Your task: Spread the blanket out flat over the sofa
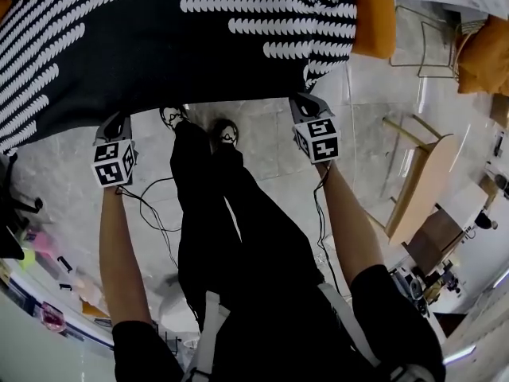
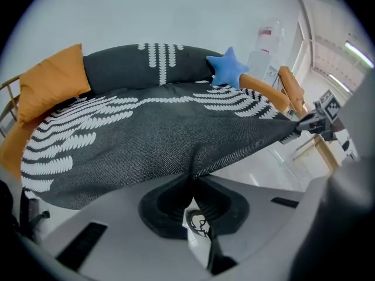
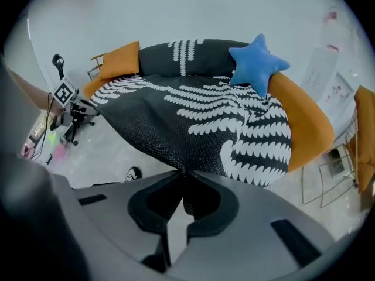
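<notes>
A black blanket (image 1: 159,38) with white leaf-like rows lies stretched over the orange sofa (image 1: 372,14). Its near edge hangs taut between my two grippers. My left gripper (image 1: 118,127) is shut on the blanket's near left edge, and the cloth (image 2: 176,139) bunches into its closed jaws. My right gripper (image 1: 306,103) is shut on the near right edge, where the fabric (image 3: 193,133) pinches between the jaws. The blanket reaches up the sofa back (image 3: 187,54) in both gripper views.
A blue star cushion (image 3: 258,66) rests on the sofa's right end. An orange cushion (image 2: 53,86) sits at the left end. A wooden side table (image 1: 425,181) and a wire-frame chair (image 1: 433,42) stand to the right. Cables (image 1: 155,205) trail across the marble floor by my feet.
</notes>
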Demonstrator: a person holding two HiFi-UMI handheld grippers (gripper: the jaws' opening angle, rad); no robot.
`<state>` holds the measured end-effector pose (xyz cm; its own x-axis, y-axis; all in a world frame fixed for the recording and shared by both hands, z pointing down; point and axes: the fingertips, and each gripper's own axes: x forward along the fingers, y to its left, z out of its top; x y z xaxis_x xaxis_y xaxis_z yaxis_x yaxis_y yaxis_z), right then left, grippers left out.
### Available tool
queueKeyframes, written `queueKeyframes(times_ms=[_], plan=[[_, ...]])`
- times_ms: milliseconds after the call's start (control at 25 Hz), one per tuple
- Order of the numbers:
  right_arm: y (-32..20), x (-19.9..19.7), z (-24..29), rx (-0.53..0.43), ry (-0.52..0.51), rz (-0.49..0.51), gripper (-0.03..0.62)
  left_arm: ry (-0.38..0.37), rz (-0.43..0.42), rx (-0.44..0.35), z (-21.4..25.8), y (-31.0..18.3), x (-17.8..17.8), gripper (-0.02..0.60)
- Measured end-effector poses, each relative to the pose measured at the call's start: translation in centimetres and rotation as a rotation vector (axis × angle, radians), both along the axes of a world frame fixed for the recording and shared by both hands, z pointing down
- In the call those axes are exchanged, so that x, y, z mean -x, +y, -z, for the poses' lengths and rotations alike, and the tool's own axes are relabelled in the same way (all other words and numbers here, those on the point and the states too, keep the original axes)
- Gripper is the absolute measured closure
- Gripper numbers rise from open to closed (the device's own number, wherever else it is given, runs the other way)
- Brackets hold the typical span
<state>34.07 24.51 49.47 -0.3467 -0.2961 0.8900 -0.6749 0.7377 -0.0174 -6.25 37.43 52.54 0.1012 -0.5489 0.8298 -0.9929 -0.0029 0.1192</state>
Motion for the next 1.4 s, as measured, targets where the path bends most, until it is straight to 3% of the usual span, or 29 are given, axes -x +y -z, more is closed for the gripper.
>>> queueKeyframes(times_ms=[240, 480, 800, 1120, 1200, 1240, 1280, 1320, 1400], plan=[[1.5, -1.0, -4.9, 0.045, -0.026, -0.083, 0.568, 0.01, 0.01, -0.02, -3.0, 0.7, -0.7, 0.546], [0.2, -1.2, -13.0, 0.081, 0.017, -0.1, 0.566, 0.002, -0.046, 0.029, -10.6, -0.2, -0.9, 0.546], [-3.5, 1.0, -21.5, 0.125, 0.01, -0.144, 0.568, 0.045, 0.051, 0.001, -18.3, -4.2, 1.5, 0.548], [-6.5, 2.2, -23.9, 0.087, 0.029, -0.179, 0.563, -0.03, -0.019, -0.01, -19.4, -6.2, 2.1, 0.546], [-6.4, 3.0, -23.3, 0.087, 0.019, -0.164, 0.493, 0.005, -0.026, 0.029, -18.8, -5.9, 1.9, 0.537], [-5.8, 3.5, -22.7, 0.105, 0.011, -0.154, 0.419, 0.044, -0.035, 0.063, -18.3, -5.2, 1.6, 0.472], [-4.8, 3.8, -21.8, 0.126, 0.004, -0.154, 0.329, 0.088, -0.049, 0.098, -17.7, -4.4, 1.0, 0.329], [-3.9, 3.7, -20.6, 0.145, -0.001, -0.164, 0.275, 0.124, -0.066, 0.129, -16.9, -3.6, 0.4, 0.233], [-2.6, 2.7, -17.8, 0.162, 0.0, -0.199, 0.275, 0.154, -0.101, 0.171, -14.6, -2.3, -0.7, 0.227]])
